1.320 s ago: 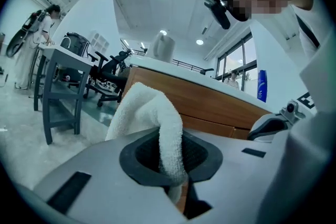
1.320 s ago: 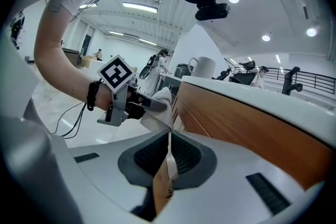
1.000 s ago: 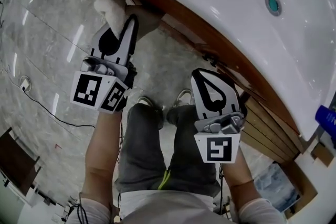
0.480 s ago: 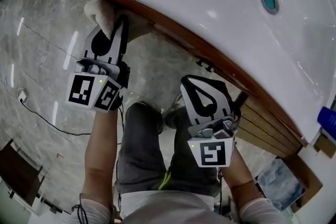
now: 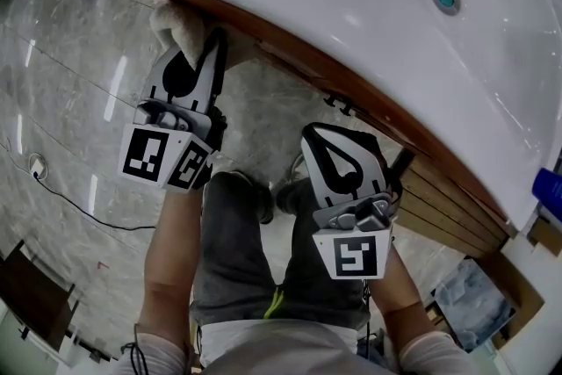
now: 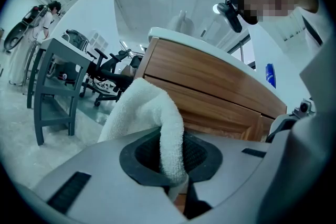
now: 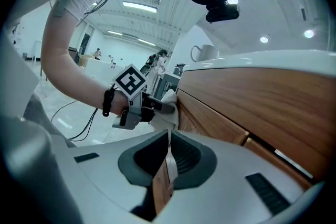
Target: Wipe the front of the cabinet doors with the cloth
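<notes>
Your left gripper point(image 6: 173, 165) has its fingers clenched on the white cloth point(image 6: 149, 107), which sits right against the wooden cabinet door point(image 6: 210, 73) at the far left. Your right gripper point(image 7: 168, 160) is closed on nothing, near the cabinet.

Both grippers are pale grey shells: the left gripper point(image 5: 213, 44) at upper left, the right gripper point(image 5: 327, 132) near centre. Each carries a black teardrop outline on its flank and dark ribbed pads point(image 7: 140, 157) inside. At the rear of each sits a marker cube point(image 5: 167, 155) printed with black-and-white squares. The person wears dark grey trousers point(image 5: 237, 250) with a yellow-green cord point(image 5: 275, 303), a pale short-sleeved shirt point(image 5: 290, 351) and a black wristband point(image 7: 107, 103).
</notes>
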A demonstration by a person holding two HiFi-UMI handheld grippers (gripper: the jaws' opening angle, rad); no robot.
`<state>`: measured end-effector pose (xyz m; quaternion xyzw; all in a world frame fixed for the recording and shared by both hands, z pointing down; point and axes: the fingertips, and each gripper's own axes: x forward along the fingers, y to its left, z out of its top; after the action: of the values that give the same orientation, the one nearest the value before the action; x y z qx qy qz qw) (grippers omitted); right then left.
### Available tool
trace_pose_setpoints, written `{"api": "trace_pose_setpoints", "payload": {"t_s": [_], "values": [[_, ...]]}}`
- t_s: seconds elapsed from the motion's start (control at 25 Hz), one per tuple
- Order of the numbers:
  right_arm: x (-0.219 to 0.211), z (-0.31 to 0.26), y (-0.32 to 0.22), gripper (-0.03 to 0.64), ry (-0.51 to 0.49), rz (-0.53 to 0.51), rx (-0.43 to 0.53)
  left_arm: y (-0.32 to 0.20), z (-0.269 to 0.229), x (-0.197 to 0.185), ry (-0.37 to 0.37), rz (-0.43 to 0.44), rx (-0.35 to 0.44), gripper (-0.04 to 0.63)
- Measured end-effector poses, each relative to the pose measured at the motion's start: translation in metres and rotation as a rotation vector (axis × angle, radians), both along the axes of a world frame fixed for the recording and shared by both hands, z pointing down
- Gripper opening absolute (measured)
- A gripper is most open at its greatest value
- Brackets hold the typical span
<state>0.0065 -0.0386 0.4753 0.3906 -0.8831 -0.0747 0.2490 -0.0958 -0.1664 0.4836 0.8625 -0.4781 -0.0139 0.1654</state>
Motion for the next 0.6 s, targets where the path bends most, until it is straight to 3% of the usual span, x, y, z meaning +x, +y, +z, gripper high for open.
{"api": "trace_pose_setpoints", "payload": {"t_s": [0.6], "values": [[0.023, -0.001, 0.017, 0.044, -0.008, 0.067, -0.026, 0.025, 0.006, 0.051, 0.021, 0.106, -0.041, 0.058]]}}
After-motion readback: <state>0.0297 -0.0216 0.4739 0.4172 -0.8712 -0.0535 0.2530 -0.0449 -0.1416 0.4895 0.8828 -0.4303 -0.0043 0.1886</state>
